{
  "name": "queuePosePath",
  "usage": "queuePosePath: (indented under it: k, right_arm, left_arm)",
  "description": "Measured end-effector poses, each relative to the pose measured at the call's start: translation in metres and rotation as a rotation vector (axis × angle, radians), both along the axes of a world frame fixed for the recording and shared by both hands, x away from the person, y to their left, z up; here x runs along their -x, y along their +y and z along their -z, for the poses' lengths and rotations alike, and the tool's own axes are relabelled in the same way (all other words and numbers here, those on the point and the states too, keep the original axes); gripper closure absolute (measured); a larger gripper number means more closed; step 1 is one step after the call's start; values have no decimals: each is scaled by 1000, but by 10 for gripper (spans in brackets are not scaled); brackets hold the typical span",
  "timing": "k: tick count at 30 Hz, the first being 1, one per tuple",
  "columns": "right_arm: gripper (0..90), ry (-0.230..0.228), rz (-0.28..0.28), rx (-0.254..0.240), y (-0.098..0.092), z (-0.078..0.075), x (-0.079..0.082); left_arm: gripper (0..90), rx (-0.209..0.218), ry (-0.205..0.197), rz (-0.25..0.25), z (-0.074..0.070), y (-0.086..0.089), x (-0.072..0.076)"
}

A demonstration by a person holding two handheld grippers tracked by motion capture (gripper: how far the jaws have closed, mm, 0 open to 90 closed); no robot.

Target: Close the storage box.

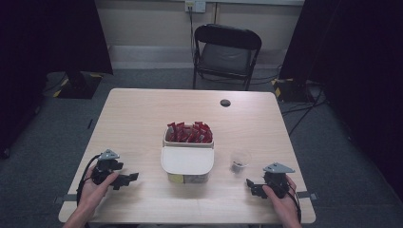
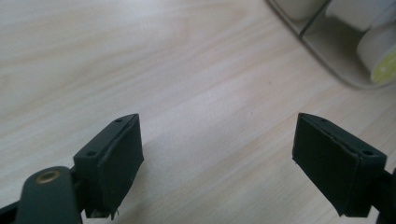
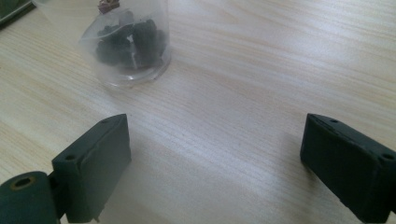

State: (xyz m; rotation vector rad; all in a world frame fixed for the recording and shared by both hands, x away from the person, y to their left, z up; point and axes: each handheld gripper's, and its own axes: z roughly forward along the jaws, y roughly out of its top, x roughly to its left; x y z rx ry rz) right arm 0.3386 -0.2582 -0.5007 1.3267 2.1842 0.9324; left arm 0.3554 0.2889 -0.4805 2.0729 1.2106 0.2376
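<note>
Two grippers rest low over the near edge of the table (image 1: pixel 142 114), one in each of the person's hands. The left gripper (image 1: pixel 127 179) has its jaws spread wide with bare wood between them; the right gripper (image 1: pixel 252 186) is likewise spread and holds nothing. Just beyond the right gripper stands a clear plastic cup (image 1: pixel 240 161) with dark pieces in its bottom. Between the grippers, farther in, sits a compartment box (image 1: pixel 187 176), its white lid (image 1: pixel 187 160) half covering it. Red sachets (image 1: pixel 188 132) fill its far compartment. Past the table stands a black chair (image 1: pixel 225 52).
</note>
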Motion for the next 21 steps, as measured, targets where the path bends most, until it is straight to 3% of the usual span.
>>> queuePosePath:
  k: [3, 4, 7, 11, 14, 21]
  right_arm:
    - [80, 0, 0, 0, 0, 0, 0]
    - [80, 0, 0, 0, 0, 0, 0]
    - [80, 0, 0, 0, 0, 0, 0]
    - [80, 0, 0, 0, 0, 0, 0]
    - [80, 0, 0, 0, 0, 0, 0]
    - [76, 0, 2, 1, 0, 0, 0]
  left_arm:
    - [158, -19, -6, -14, 5, -2, -3]
    - [158, -44, -31, -11, 9, -2, -4]
    - [153, -52, -59, -31, 11, -2, -5]
    - [144, -125, -156, -18, 19, -6, -3]
    - [82, -118, -171, -37, 22, -8, -4]
    - [55, -128, -164, -49, 22, -9, -5]
